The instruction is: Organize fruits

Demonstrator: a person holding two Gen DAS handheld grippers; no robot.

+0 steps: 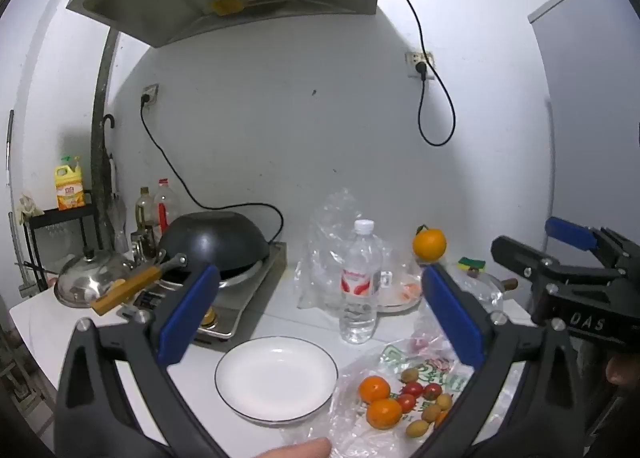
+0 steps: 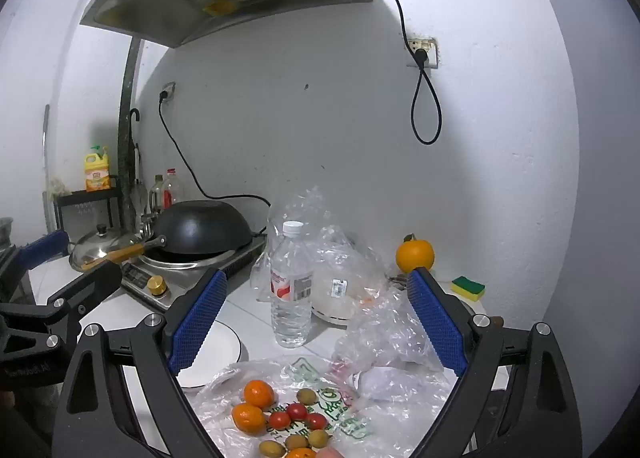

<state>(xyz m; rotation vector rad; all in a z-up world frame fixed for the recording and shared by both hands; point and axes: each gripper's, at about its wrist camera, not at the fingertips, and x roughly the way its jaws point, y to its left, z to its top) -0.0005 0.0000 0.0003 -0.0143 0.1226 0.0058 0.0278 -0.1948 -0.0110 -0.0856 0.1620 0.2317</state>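
Hovering with fingers spread and empty, both the left gripper (image 1: 320,314) and right gripper (image 2: 316,322) faced the fruits (image 2: 280,418) below their tips, likely choosing one for the plate (image 1: 276,378)

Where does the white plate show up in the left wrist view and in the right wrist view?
Left wrist: the white plate lies in full at lower centre, left of the fruit bag.
Right wrist: only a slice of the white plate shows at lower left, behind the left blue finger of the right claw.
Shared landmark: the water bottle stands just beyond the plate.
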